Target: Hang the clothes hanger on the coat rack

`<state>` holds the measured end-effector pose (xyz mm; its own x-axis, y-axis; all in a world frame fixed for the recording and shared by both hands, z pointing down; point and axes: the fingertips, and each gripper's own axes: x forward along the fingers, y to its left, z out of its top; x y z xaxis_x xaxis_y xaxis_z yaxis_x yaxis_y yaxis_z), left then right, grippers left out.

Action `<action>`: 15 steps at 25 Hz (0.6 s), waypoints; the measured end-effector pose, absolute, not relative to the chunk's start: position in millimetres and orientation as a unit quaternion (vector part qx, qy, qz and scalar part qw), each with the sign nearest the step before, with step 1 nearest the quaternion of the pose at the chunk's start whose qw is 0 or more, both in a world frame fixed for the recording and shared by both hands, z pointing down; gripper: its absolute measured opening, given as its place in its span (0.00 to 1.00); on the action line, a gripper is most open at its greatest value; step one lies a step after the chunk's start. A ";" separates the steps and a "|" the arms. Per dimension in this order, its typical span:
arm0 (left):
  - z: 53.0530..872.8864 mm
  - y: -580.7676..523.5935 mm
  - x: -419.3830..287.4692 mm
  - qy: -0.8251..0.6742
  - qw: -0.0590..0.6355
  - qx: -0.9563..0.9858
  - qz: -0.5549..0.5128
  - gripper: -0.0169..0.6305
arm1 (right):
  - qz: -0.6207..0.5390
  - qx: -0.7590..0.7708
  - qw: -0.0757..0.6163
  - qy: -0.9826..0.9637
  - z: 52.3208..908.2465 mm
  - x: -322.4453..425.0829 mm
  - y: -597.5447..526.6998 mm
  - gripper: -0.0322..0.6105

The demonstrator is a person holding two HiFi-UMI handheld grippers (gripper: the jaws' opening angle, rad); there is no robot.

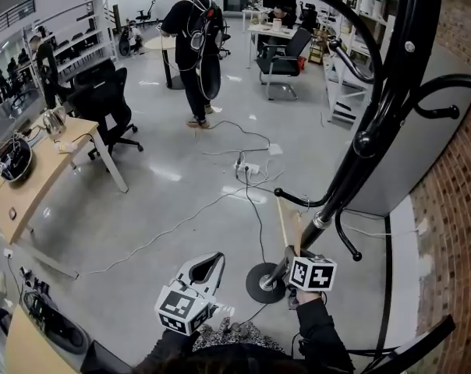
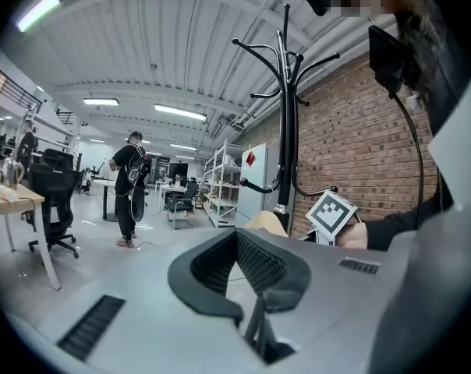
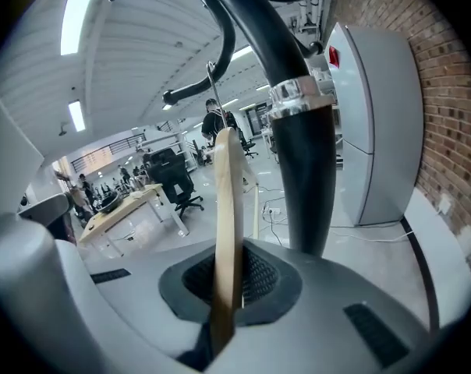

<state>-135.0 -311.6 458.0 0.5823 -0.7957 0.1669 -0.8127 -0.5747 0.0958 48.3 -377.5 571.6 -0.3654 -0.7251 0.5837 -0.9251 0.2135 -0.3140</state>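
The black coat rack (image 1: 352, 162) rises from its round base (image 1: 264, 283) beside the brick wall; its pole (image 3: 302, 162) stands just right of my right gripper. My right gripper (image 1: 292, 252) is shut on a wooden clothes hanger (image 1: 288, 223), gripping the lower end of the hanger's wooden arm (image 3: 228, 209). The hanger's metal hook (image 3: 211, 75) points up beside a low rack arm (image 1: 302, 203); whether it rests on the arm I cannot tell. My left gripper (image 1: 212, 260) hangs lower left of the base, shut and holding nothing (image 2: 251, 287).
A person (image 1: 193, 45) stands on the floor ahead with cables and a power strip (image 1: 248, 167) between us. Desks (image 1: 33, 185) and office chairs (image 1: 103, 104) line the left. A brick wall (image 1: 454, 209) and a grey cabinet (image 1: 407, 162) close off the right.
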 end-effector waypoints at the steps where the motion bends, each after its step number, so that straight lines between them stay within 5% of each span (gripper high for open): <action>1: 460.2 -311.7 -135.5 -0.454 0.083 0.886 0.054 0.04 | 0.321 0.541 0.158 -0.761 575.7 48.3 -377.3 0.06; 15: 467.0 -313.2 -131.9 -0.437 0.091 0.893 0.061 0.04 | 0.301 0.536 0.136 -0.777 580.0 39.2 -383.0 0.07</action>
